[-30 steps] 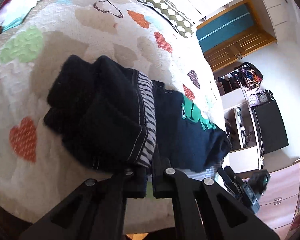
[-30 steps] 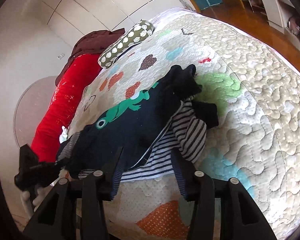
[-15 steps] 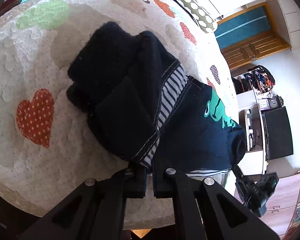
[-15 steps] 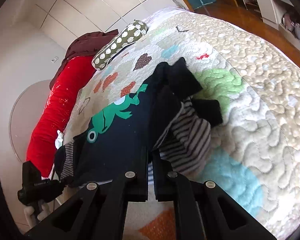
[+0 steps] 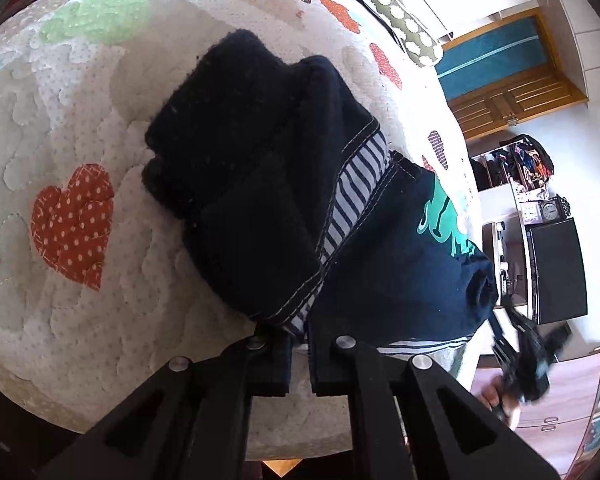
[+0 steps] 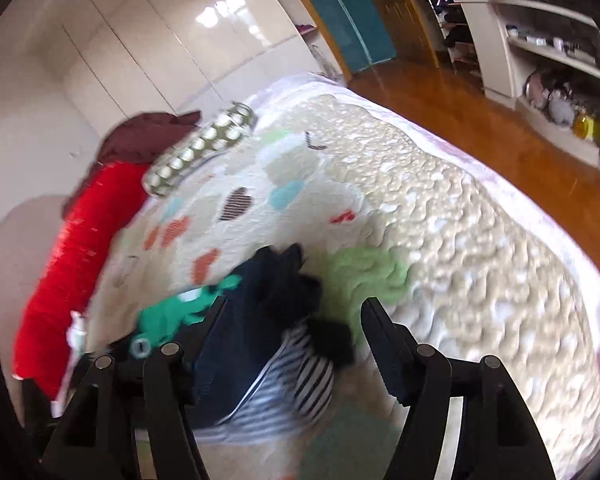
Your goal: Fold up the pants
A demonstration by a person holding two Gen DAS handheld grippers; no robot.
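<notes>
Dark navy pants [image 5: 260,200] with a striped lining and a green frog print lie bunched on the quilted bed [image 5: 60,128]. My left gripper [image 5: 299,360] is shut on the near hem of the pants. The right wrist view is blurred: the pants [image 6: 260,320] lie between the fingers of my right gripper [image 6: 292,336], which is open and holds nothing. The right gripper also shows at the left wrist view's lower right [image 5: 524,364].
A spotted pillow [image 6: 200,148], a red bolster [image 6: 76,256] and a brown cloth [image 6: 148,136] lie at the bed's head. Wooden floor [image 6: 480,120] and white shelves [image 6: 540,52] are to the right of the bed. A cabinet with a black screen [image 5: 556,264] stands beyond.
My right gripper was shut on the pants half a second ago; it has opened, let go and swung up. My left gripper stays shut on the hem.
</notes>
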